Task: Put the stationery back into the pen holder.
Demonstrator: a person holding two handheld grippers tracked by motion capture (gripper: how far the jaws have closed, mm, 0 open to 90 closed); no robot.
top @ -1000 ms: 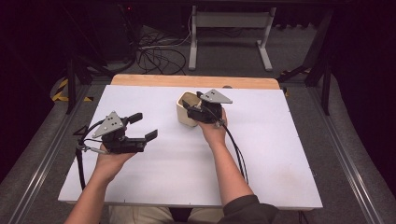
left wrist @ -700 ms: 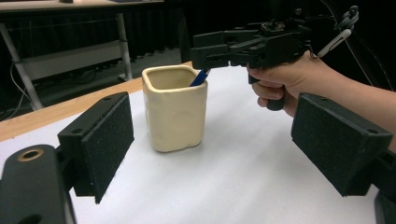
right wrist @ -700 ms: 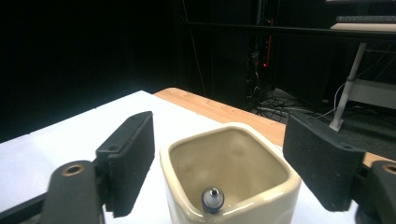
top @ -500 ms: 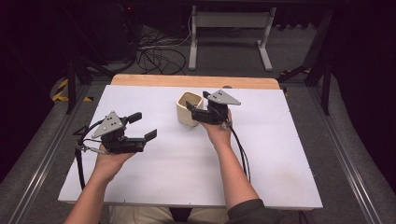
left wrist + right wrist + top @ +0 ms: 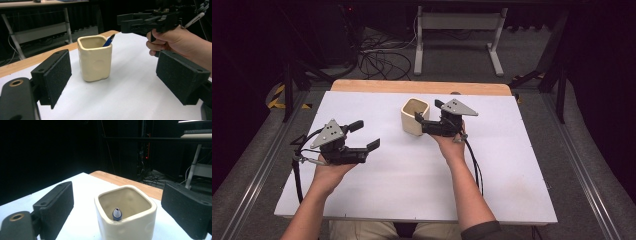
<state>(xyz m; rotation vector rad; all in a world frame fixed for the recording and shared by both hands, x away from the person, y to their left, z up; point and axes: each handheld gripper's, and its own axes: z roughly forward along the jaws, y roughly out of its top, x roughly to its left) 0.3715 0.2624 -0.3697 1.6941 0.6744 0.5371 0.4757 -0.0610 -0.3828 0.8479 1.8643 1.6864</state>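
In the high view the left gripper (image 5: 368, 136) hovers at about 8 o'clock on the white surface (image 5: 412, 190), its jaws apart and empty, pointing toward the cream ceramic cup (image 5: 415, 117). The cup stands upright near 12 o'clock, well apart from that gripper. From this height the cup's inside looks bare; the left gripper view shows a blue pen (image 5: 108, 40) leaning in the cup (image 5: 95, 61) against the rim, tip upward, with the right gripper (image 5: 127, 22) held level at 2 o'clock beyond it. The right gripper view looks down over the cup's near wall (image 5: 125, 220) and shows the pen's grey pointed end (image 5: 117, 213) resting against that wall inside. In the high view the right gripper (image 5: 421, 122) sits just beside the cup at 3 o'clock. Its jaws have just been opening and now stand wide on either side of the cup, pads clear of it.
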